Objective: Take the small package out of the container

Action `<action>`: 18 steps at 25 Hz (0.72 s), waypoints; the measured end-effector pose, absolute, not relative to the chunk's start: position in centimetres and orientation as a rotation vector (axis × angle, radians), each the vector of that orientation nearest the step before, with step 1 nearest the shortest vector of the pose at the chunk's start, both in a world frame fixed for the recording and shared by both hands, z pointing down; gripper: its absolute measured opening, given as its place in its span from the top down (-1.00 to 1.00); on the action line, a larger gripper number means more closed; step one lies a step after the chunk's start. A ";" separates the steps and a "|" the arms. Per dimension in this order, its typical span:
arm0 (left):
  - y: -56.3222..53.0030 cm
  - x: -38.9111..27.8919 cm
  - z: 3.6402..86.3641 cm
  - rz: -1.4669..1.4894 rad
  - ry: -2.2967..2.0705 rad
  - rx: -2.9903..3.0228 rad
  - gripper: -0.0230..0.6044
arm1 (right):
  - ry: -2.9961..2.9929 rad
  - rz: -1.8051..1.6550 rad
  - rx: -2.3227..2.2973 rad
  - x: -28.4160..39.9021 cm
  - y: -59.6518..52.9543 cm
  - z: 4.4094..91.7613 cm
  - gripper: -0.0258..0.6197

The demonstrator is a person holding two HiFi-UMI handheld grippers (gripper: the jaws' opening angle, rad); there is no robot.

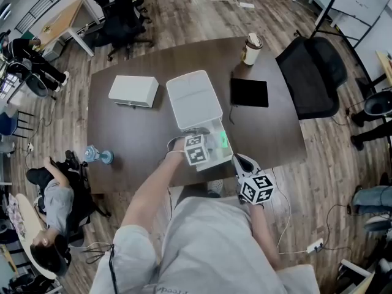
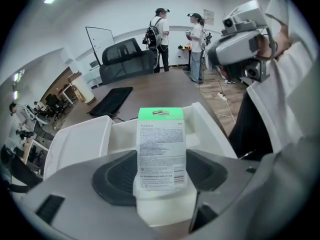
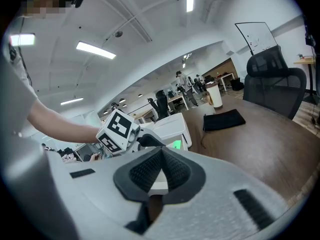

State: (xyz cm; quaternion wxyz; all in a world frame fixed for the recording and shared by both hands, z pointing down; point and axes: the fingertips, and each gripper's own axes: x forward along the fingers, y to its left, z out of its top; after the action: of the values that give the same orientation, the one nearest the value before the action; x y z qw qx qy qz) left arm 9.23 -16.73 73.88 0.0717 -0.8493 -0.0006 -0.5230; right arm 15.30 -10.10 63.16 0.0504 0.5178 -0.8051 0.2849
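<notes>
1. Dark brown table [image 1: 141,133] spreads out ahead of both sets of fingers, with a flat white box [image 1: 133,91], a black pad [image 1: 249,93] and a lidded cup [image 1: 251,49] lying well beyond them.
2. White container [image 1: 215,157] sits open at the table's near edge. Its lid [image 1: 193,97] is thrown back on the far side. The tub lies straight ahead of and below the left fingers, and ahead of the right fingers.
3. Left gripper [image 2: 160,180] points steeply down over the tub, its jaws clamped flat on the lower half of the small package.
4. Right gripper [image 3: 159,173] hangs just off the table's near edge, beside the container. Its jaws are pressed fully together with nothing between them.
5. Small package [image 2: 161,149], a white card with a green header and fine print, stands upright in the left pads. Its green end reaches out past the fingertips, in line with the container's open tub, and its lower edge sits back between the pads.
</notes>
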 end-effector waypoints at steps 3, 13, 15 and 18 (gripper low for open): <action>-16.9 9.3 73.2 -1.520 0.070 -2.646 -0.01 | -2.433 0.873 1.549 15.0 -10.1 63.7 0.92; -16.8 8.4 71.7 -1.384 0.254 -2.808 -0.01 | -2.347 0.899 1.663 16.8 -10.6 64.2 0.92; -16.8 8.4 71.4 -1.347 0.295 -2.841 -0.01 | -2.339 0.910 1.666 16.8 -10.6 64.5 0.92; -16.7 8.3 71.1 -1.299 0.341 -2.906 -0.01 | -2.337 0.902 1.662 16.7 -10.8 64.6 0.92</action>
State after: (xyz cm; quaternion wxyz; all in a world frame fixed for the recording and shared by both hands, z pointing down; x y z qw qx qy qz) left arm 8.27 -16.74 71.06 -0.0298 -0.9073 0.1066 -0.4056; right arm 16.74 -10.77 64.61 0.0676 0.5515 -0.7757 0.2993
